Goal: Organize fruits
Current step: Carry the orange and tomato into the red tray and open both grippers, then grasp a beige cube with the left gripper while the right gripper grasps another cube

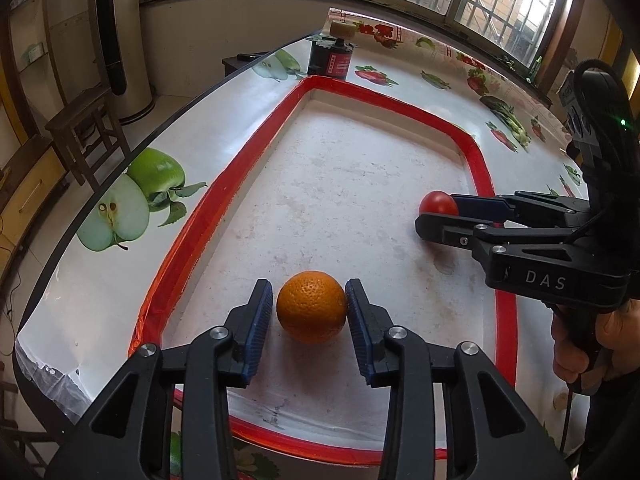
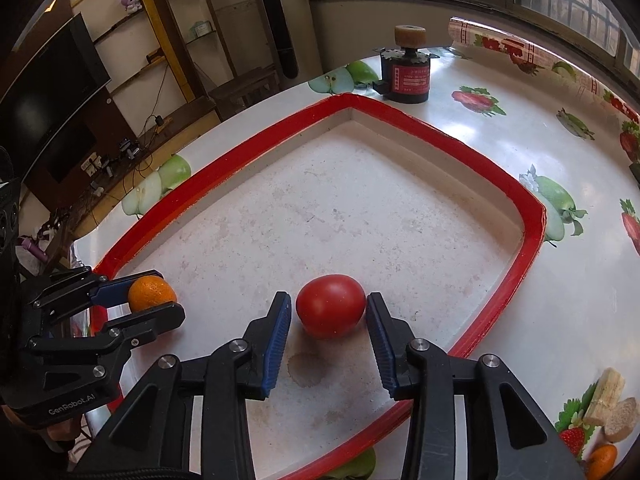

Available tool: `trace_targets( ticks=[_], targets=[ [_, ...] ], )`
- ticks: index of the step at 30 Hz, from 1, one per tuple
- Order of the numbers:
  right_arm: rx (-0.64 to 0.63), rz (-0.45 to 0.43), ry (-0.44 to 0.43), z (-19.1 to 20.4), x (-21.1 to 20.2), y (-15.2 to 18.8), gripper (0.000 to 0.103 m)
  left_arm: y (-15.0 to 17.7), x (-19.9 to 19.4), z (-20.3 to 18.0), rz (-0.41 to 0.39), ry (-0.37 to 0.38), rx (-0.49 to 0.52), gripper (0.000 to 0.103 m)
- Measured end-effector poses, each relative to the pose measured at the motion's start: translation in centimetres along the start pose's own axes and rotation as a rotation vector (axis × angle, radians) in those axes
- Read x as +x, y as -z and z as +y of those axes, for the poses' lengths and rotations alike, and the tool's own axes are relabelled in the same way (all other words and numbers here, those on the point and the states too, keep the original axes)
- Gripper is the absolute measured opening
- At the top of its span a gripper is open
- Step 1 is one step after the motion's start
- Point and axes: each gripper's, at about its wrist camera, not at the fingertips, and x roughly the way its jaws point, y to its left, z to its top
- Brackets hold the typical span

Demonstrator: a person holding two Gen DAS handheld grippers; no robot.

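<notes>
Red-rimmed tray (image 1: 505,320) on fruit-print tablecloth (image 1: 224,128)

"DAS" on right gripper (image 1: 438,216); "GenRobot.AI" on left gripper (image 2: 160,300).

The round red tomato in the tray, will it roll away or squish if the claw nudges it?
The round red tomato would probably roll, since it is rounded and sits loose on the flat white floor of the red-rimmed tray. Its smooth, shiny skin looks slippery. It may bruise if the right claw squeezes hard.
</notes>
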Motion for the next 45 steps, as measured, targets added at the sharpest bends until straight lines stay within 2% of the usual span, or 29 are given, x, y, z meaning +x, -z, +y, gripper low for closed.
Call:
trace_targets(
  ticks=[7, 14, 29, 45],
  targets=[
    [0.009, -0.047, 0.001, -0.1, -2.6, 0.1, 0.050, -0.2, -1.9, -0.5, -0.035, 0.005, 0.006, 0.037],
    [0.027, -0.104, 0.006, -0.6, -6.6, 1.9, 0.052, -0.2, -3.3, -2.3, -0.063, 0.012, 0.035, 0.037],
    [0.140, -0.162, 0.051, -4.5, -13.1, 8.8, 0.052, 0.6, -5.5, -6.8, -0.090, 0.046, 0.106, 0.037],
    [0.287, -0.204, 0.174, -10.7, -19.3, 16.4, 0.055, 1.8, -6.5, -12.4, -0.084, 0.128, 0.200, 0.037]
  ],
)
